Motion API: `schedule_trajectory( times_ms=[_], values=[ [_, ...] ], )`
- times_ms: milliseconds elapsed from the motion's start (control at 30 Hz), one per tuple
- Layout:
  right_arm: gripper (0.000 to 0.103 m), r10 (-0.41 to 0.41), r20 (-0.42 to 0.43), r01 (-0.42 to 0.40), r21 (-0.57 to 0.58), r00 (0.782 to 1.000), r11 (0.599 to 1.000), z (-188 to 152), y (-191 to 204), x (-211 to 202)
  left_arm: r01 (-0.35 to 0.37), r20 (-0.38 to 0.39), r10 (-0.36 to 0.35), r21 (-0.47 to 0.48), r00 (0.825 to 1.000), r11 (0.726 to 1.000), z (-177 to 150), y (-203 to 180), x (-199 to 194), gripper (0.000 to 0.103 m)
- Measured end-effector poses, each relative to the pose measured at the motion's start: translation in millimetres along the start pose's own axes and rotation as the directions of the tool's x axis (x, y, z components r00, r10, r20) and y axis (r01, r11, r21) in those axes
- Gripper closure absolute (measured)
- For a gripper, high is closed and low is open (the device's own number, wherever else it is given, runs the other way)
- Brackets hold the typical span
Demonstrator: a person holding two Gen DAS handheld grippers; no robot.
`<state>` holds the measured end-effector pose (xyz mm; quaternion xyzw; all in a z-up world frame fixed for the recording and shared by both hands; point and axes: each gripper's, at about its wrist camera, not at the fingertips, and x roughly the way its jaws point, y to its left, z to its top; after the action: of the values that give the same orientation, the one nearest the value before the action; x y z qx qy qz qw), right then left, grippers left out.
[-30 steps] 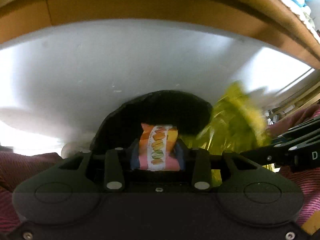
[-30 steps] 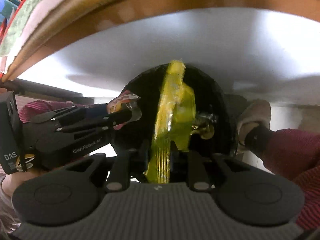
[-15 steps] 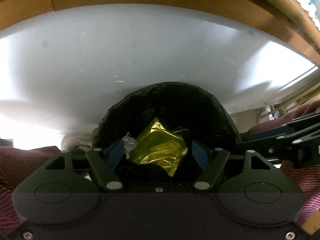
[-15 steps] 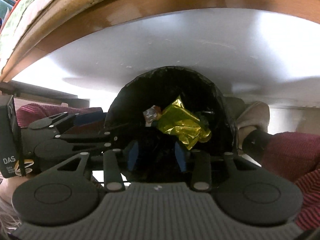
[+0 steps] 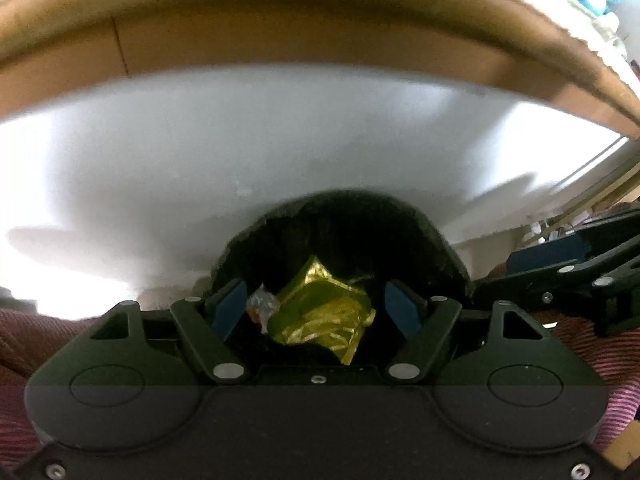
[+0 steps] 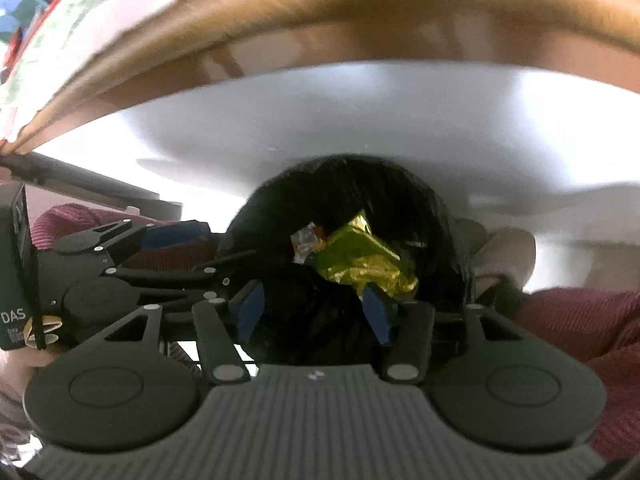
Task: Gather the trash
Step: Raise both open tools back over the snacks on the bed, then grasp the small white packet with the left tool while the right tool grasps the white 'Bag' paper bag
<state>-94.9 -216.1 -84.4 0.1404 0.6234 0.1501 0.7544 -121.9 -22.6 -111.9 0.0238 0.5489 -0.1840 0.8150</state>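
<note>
While both grippers point down over the bin, the scene reads as follows.

Left gripper (image 5: 316,312): low centre of the left wrist view, blue-padded fingers (image 5: 230,310) spread wide with nothing between them.

Right gripper (image 6: 316,312): low centre of the right wrist view, fingers parted wide and empty; its right pad overlaps the lower edge of the gold wrapper in the picture, and whether they touch I cannot tell.

Gold wrapper (image 5: 324,316): crumpled foil, lying inside the black bin bag, mid-frame in both views.

Silver wrapper (image 5: 262,304): small crinkled piece with a touch of orange, just left of the gold wrapper, touching it, also inside the bag.

Black bin bag (image 5: 360,216): round dark opening, centre of frame, below the grippers.

White surface (image 5: 240,140): broad pale band across the middle, behind the bag.

Brown edge (image 5: 280,24): curved strip along the top of the frame.

Red striped clothing (image 6: 580,320): person's garment at the lower right of the right wrist view.
</note>
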Motion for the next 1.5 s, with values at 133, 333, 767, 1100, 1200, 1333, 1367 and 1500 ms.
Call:
schedule_trajectory(
  times_ms=[133, 333, 767, 1100, 1200, 1333, 1367, 1500],
  values=[
    [0.028, 0.004, 0.051, 0.002, -0.106, 0.999, 0.994, 3, 12, -24, 0.003, 0.096, -0.006, 0.024, 0.995, 1.000, 2, -1, -28, 0.022],
    [0.023, 0.091, 0.151, -0.060, -0.197, 0.984, 0.979, 15, 21, -74, 0.023, 0.291, -0.037, 0.053, 0.956, 0.998, 17, 2, -84, 0.015],
    [0.012, -0.072, 0.552, 0.208, -0.188, 0.831, 0.960, 69, 23, -136, -0.051, 0.586, 0.060, -0.032, 0.808, 0.998, 100, 23, -131, 0.009],
    [0.009, -0.123, 0.558, 0.099, 0.074, 0.821, 0.992, 146, -11, -133, -0.128, 0.606, 0.206, -0.170, 0.769, 0.977, 177, 70, -113, 0.010],
    [0.007, -0.140, 0.517, 0.078, 0.140, 0.844, 0.987, 175, -16, -127, -0.128, 0.554, 0.193, -0.155, 0.809, 0.980, 201, 84, -98, 0.011],
    [0.004, -0.178, 0.468, 0.115, 0.160, 0.866, 0.980, 202, -13, -112, -0.174, 0.497, 0.184, -0.068, 0.848, 0.982, 220, 84, -78, 0.017],
    [0.004, -0.193, 0.457, 0.131, 0.163, 0.868, 0.978, 209, -11, -107, -0.182, 0.490, 0.181, -0.046, 0.853, 0.982, 222, 83, -74, 0.020],
    [0.004, -0.242, 0.444, 0.187, 0.165, 0.863, 0.969, 225, -4, -88, -0.195, 0.456, 0.176, -0.006, 0.872, 0.981, 229, 82, -56, 0.029]
  ],
)
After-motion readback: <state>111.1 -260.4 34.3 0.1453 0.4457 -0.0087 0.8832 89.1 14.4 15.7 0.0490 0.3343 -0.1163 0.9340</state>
